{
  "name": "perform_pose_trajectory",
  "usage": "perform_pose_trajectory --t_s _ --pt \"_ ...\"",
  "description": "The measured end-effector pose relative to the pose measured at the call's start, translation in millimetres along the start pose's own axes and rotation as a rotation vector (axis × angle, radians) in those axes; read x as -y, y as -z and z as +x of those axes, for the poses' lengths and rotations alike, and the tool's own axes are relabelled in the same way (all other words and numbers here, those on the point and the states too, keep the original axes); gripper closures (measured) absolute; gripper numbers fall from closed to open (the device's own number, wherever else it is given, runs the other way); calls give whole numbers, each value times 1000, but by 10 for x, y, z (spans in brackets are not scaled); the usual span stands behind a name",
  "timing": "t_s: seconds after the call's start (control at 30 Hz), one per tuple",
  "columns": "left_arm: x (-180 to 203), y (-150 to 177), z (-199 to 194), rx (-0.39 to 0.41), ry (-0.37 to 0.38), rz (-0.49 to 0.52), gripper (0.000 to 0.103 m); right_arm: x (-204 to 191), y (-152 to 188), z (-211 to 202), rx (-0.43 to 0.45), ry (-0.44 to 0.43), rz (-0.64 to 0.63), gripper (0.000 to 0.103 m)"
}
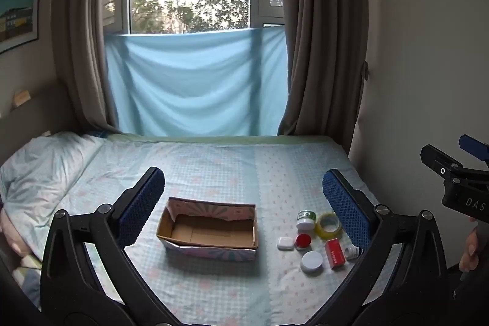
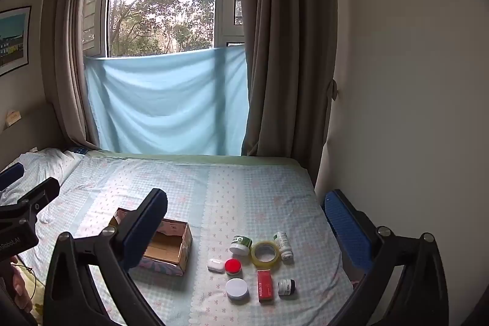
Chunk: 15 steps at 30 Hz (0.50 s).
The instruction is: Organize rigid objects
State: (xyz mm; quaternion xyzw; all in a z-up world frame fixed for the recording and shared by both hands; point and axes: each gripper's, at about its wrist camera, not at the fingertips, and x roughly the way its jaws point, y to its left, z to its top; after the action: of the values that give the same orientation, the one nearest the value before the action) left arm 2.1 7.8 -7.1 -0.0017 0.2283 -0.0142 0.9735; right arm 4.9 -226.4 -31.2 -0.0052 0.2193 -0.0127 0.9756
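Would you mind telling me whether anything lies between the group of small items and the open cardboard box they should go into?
Nothing visible does. Only bare bedsheet separates the cardboard box from the nearest items, the white case and red-lidded jar; the box is open-topped and looks empty.

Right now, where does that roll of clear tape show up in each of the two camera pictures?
Left wrist view: the tape roll lies right of centre, close beside the right finger's blue pad.
Right wrist view: the tape roll lies just right of centre, low in the picture.
Shared landmark: the green-labelled jar sits just left of it in both.
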Motion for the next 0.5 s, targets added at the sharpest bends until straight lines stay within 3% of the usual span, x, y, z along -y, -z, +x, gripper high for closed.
perform_pose_trajectory --t_s 0.5 --pt "-56 17 52 14 0 -9 0 -86 -13 17 -6 2 16 0"
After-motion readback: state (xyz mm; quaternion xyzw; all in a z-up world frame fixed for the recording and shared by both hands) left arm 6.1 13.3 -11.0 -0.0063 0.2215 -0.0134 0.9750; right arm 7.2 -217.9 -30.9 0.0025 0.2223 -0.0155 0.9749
